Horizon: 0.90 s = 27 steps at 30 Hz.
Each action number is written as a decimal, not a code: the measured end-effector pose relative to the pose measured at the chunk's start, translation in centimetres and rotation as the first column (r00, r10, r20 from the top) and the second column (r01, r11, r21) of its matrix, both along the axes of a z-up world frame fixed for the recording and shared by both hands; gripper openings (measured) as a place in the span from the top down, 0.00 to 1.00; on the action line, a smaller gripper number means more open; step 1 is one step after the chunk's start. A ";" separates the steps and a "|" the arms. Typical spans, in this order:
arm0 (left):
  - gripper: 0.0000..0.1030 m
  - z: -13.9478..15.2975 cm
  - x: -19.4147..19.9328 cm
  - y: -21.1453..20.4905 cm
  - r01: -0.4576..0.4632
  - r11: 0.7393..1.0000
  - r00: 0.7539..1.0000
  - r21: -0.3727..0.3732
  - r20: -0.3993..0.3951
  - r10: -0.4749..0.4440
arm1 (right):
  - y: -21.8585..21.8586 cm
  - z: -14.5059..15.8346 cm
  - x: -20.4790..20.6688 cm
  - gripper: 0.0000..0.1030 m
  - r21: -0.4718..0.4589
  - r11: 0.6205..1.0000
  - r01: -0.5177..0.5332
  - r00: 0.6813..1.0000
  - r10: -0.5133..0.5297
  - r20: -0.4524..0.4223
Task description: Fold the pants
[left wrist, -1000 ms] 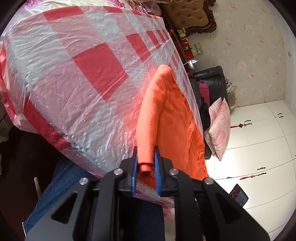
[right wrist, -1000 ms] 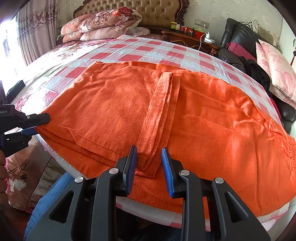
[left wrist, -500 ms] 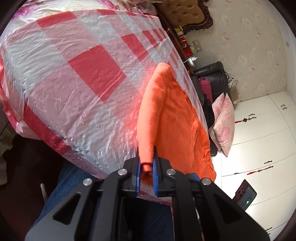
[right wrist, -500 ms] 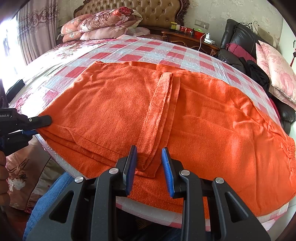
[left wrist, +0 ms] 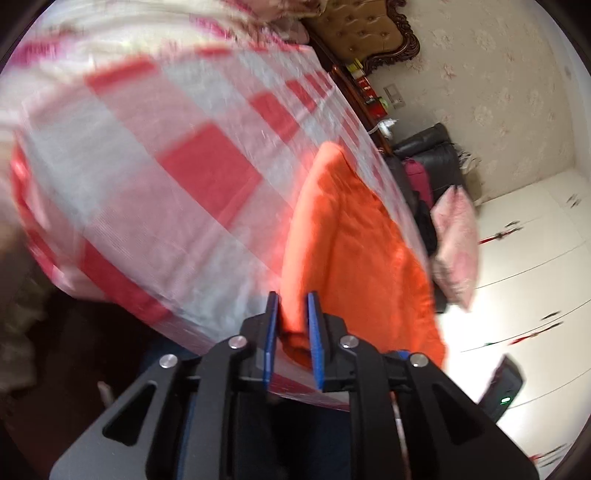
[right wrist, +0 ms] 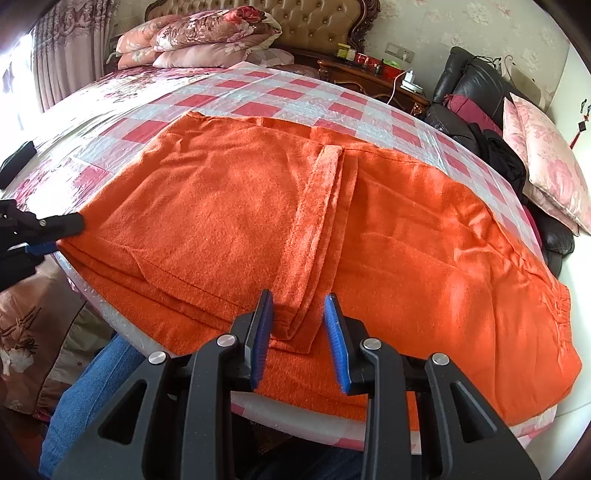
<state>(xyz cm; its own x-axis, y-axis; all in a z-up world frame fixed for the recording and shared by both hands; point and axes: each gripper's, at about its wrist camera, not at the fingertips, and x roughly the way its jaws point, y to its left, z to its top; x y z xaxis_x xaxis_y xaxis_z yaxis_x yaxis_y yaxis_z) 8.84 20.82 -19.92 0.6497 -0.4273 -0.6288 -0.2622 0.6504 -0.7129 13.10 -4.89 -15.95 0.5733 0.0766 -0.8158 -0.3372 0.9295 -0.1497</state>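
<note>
Orange pants [right wrist: 388, 236] lie spread on the red-and-white checked bed cover [right wrist: 280, 92], with one part folded over the rest and a cuff edge near the front. My right gripper [right wrist: 298, 332] is open, its jaws either side of that cuff edge. My left gripper [left wrist: 292, 332] has its jaws around the pants' left corner [left wrist: 295, 325] with a gap showing; the view is blurred. It also shows at the left edge of the right wrist view [right wrist: 55, 236], at the pants' corner.
Pillows [right wrist: 207, 40] and a padded headboard [right wrist: 317, 22] are at the bed's far end. A dark sofa [right wrist: 476, 85] with pink cushions [right wrist: 546, 162] stands to the right. The person's jeans-clad legs [right wrist: 92, 387] are against the bed's front edge.
My left gripper's jaws, tight on the pants' corner half a second ago, now stand wider apart, and its view has swung. My right gripper has not moved.
</note>
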 end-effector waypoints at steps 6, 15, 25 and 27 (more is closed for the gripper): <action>0.69 4.6 0.5 -0.6 -0.007 0.929 0.994 0.369 0.100 -0.033 | -0.1 0.1 0.1 0.68 0.020 1.000 0.014 1.000 -0.014 -0.017; 0.76 5.8 13.0 -5.9 0.273 0.705 0.934 0.654 -0.006 -0.356 | -2.1 0.6 -0.1 0.67 0.201 0.977 0.067 0.995 -0.050 -0.090; 0.63 7.8 14.7 -16.3 0.517 0.519 0.713 0.681 -0.007 -0.701 | -7.3 -0.4 2.0 0.67 0.557 0.793 0.246 0.950 -0.085 -0.299; 0.62 7.5 15.5 -18.4 0.573 0.527 0.689 0.627 -0.021 -0.724 | -6.9 -0.4 1.9 0.67 0.578 0.781 0.235 0.954 -0.072 -0.290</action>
<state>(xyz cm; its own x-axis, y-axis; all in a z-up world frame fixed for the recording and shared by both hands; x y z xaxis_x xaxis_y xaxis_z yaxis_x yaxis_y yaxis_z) 24.37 2.45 -12.38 0.4815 -0.4162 -0.7713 0.5080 0.8497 -0.1414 14.95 -11.78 -16.39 0.4137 0.5243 -0.7443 -0.1312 0.8433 0.5211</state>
